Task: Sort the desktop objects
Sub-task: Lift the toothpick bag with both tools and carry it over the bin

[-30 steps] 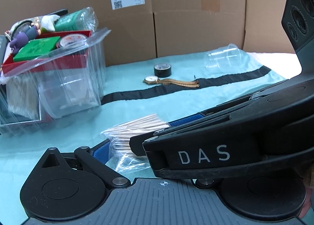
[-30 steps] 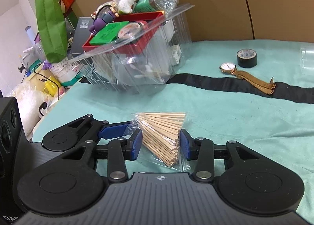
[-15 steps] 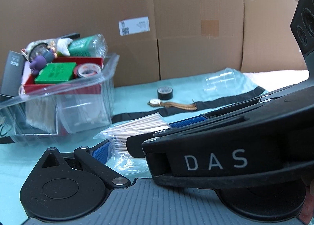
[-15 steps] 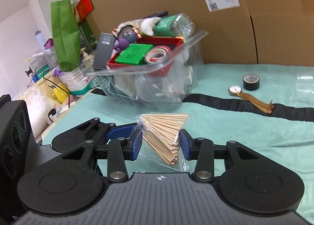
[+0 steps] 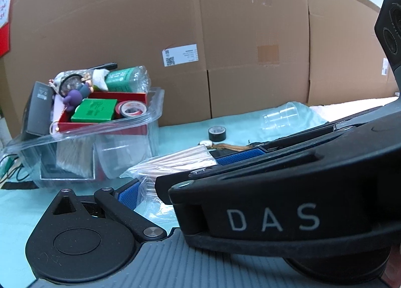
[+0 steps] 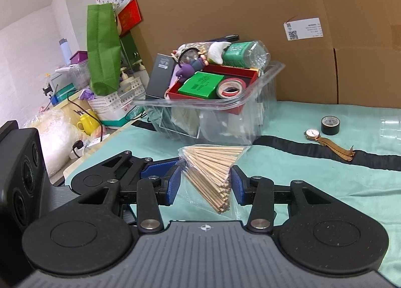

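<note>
Clear plastic bin (image 6: pixel 253 102) is packed full at the rear of the teal-covered tabletop (image 6: pixel 300 187). Bag of wooden sticks (image 6: pixel 213 170) is pinched in the right tool (image 6: pixel 205 185), jaws easing open. Left tool (image 6: pixel 155 170) state cannot be told. Gold watch (image 6: pixel 325 141) and black tape roll (image 6: pixel 330 125) are lying nearby.

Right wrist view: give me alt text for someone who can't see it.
The right tongs hold a clear bag of wooden sticks between blue pads, above a teal cloth. Behind stands a clear plastic bin heaped with items; a gold watch and black tape roll lie to the right.
</note>
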`<control>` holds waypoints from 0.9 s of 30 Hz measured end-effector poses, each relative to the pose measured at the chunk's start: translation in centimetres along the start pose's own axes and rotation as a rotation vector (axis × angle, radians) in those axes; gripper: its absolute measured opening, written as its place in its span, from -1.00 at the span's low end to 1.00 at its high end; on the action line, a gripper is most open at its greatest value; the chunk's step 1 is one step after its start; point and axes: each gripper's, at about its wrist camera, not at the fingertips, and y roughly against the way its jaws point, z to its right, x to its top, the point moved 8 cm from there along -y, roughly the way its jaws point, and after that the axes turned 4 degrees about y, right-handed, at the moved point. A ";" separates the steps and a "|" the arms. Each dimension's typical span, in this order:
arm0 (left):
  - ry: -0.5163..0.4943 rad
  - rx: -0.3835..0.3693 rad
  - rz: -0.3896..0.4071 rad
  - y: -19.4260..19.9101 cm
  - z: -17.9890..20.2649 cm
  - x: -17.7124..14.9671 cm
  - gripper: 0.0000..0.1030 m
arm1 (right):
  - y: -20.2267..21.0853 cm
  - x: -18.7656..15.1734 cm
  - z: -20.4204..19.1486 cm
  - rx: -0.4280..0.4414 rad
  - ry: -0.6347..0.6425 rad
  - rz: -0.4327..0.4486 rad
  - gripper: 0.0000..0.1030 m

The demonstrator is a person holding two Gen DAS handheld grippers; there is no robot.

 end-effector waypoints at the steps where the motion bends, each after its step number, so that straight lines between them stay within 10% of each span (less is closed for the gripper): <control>1: 0.002 0.000 -0.001 0.1 -0.1 -0.1 1.00 | 0.0 -0.1 -0.2 0.001 0.001 -0.001 -0.03; 27: -0.050 0.068 0.141 0.8 -3.7 6.6 1.00 | -0.7 6.6 -2.0 0.038 0.068 0.124 0.00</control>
